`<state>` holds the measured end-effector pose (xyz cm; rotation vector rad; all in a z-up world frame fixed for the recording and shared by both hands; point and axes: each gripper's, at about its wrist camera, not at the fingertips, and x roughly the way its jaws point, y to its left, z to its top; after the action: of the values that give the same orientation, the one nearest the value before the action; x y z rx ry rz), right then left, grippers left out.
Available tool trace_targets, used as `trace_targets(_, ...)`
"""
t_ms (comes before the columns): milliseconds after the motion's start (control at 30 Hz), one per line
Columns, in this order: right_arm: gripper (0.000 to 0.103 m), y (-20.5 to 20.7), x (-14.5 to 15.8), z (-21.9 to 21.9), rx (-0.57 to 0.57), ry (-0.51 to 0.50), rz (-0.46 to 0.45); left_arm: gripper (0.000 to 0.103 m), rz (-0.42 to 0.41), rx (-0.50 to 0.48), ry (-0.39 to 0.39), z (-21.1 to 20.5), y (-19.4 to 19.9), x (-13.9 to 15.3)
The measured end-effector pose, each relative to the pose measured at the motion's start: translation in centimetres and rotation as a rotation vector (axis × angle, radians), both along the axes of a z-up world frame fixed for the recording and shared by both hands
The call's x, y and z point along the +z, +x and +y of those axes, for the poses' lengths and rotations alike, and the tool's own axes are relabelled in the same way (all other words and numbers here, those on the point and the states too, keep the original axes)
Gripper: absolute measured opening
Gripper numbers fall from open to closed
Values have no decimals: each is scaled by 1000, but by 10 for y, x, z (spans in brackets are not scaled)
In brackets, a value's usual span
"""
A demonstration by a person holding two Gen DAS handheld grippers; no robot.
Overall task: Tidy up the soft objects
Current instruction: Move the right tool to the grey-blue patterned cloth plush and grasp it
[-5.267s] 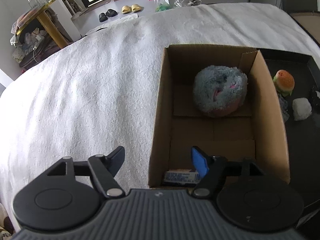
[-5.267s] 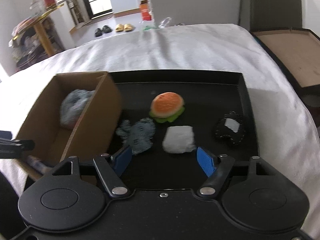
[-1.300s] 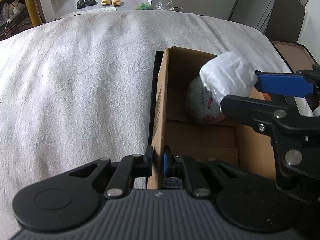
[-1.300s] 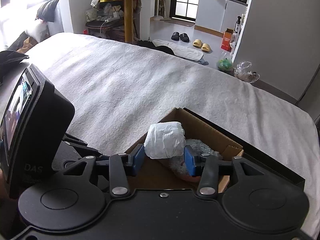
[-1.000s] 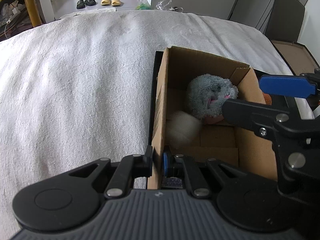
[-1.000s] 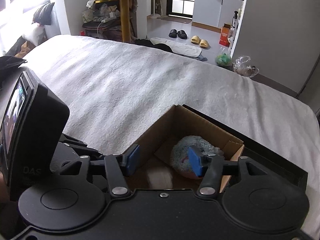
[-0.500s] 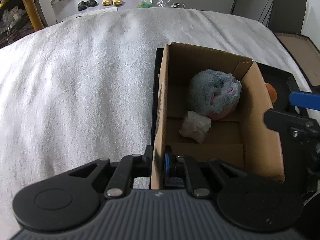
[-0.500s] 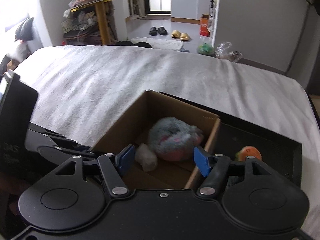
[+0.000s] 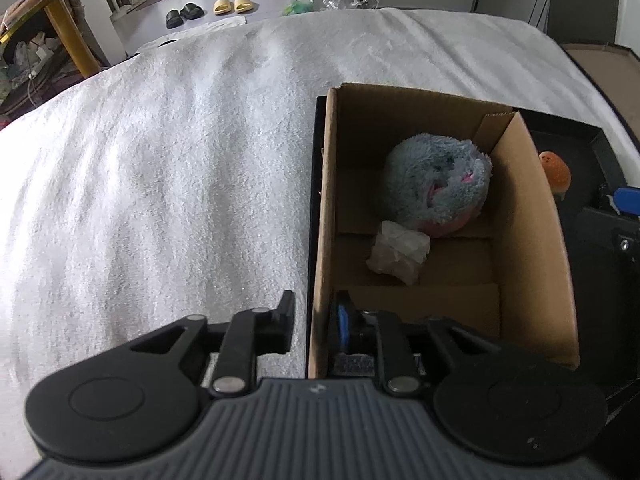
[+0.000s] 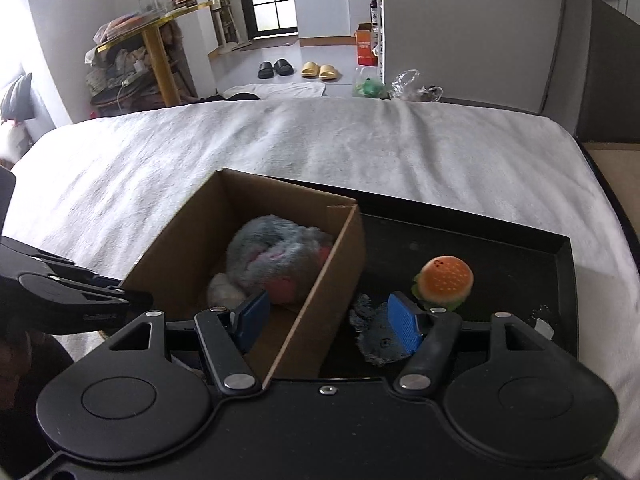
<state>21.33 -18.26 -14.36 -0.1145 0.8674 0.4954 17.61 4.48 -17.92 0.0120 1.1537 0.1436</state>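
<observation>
Lying now in the box [image 9: 532,240] beside the plush [image 9: 436,188], the white wad [image 9: 400,250] (dropped a second ago) is leaving the right gripper [image 10: 326,322] empty-jawed, heading traywards; the left gripper [image 9: 314,320] is loosening off the box wall.

Both wrist views look steeply down, sharing the cardboard box [image 9: 532,216].

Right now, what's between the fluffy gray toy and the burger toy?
The cardboard box wall stands between the fluffy gray toy and the burger toy, clearest in the right wrist view.

A home, likely a bedroom: white bedspread [image 10: 360,140], slippers [image 10: 318,70], kitchen cabinets [image 10: 336,0]
</observation>
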Motion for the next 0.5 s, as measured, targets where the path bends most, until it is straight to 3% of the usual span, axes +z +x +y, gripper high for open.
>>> trace_targets(167, 65, 5, -10, -11, -16, 19, 9, 55, 2, 5, 71, -9, 2, 0)
trace_targets(367, 64, 10, -25, -27, -47, 48, 21, 59, 21, -1, 112, -18, 8, 1)
trace_targets(500, 59, 15, -39, -36, -81, 61, 45, 59, 35, -7, 145, -24, 12, 1)
